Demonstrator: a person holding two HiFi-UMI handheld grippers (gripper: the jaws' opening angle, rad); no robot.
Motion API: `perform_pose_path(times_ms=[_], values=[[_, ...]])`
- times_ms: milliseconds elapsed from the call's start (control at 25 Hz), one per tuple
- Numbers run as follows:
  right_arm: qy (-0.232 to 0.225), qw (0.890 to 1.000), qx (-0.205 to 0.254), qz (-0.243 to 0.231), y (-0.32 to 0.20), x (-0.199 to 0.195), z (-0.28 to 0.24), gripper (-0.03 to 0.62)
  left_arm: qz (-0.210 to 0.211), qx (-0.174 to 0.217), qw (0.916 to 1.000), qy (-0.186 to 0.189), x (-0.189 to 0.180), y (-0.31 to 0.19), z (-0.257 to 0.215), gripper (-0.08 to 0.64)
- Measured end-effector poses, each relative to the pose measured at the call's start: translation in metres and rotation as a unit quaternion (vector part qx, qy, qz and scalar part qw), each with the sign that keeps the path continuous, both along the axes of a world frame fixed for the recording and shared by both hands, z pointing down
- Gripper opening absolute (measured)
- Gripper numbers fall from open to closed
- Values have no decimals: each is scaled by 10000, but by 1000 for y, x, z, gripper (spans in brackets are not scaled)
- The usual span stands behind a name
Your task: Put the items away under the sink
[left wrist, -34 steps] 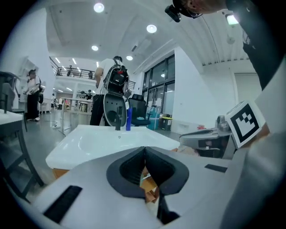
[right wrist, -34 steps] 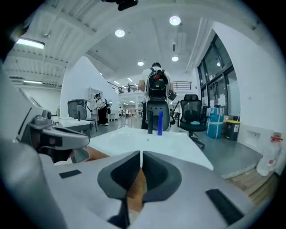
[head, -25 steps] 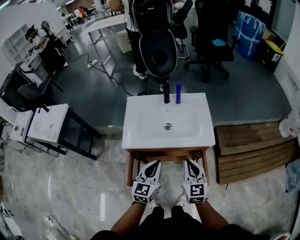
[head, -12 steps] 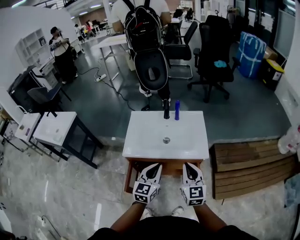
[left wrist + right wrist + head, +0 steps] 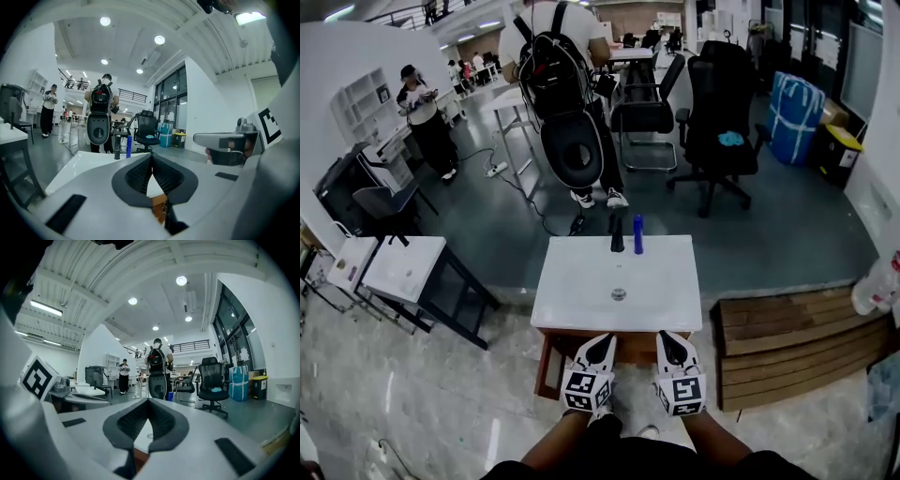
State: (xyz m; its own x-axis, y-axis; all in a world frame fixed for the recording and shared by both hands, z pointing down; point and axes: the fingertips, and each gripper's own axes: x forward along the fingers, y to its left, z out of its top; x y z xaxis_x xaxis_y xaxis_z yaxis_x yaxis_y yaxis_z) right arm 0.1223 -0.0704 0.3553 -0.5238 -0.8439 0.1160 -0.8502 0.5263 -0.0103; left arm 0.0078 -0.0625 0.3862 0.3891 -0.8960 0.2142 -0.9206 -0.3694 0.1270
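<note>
A white sink [image 5: 581,300] stands on a wooden cabinet [image 5: 549,364] in the middle of the head view. A black faucet [image 5: 617,234] and a blue bottle [image 5: 638,234] stand at its far edge. My left gripper [image 5: 602,339] and right gripper [image 5: 664,337] hover side by side over the sink's near edge, both shut with nothing between the jaws. In the left gripper view the left gripper [image 5: 151,159] points across the sink [image 5: 89,161] toward the blue bottle [image 5: 129,146]. In the right gripper view the right gripper [image 5: 147,404] also faces the sink.
A wooden pallet [image 5: 797,323] lies on the floor to the right. To the left a white-topped stand [image 5: 403,267] sits on a black frame. Behind the sink a person with a backpack [image 5: 562,94] stands, with black office chairs [image 5: 722,131] and a blue bag [image 5: 795,103] beyond.
Both grippers have risen slightly, still shut and empty. The head view has lifted and pulled back, so the sink looks smaller and more of the room shows.
</note>
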Motion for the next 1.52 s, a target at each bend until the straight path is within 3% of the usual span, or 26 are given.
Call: perform_pose_path(times_ms=[560,1040,1520], values=[[248,9995,-43,187,-109,-7,11,20,151,53,9995,-253,-6,-126,9,21],[510,9960,-518,524,-195,-24,42,20,601,-38,9976,-328,-1,-239,35,21],[666,9917,-863,689,-237,-32,77,20,615,-331,9972,-283,1,-288,69,21]])
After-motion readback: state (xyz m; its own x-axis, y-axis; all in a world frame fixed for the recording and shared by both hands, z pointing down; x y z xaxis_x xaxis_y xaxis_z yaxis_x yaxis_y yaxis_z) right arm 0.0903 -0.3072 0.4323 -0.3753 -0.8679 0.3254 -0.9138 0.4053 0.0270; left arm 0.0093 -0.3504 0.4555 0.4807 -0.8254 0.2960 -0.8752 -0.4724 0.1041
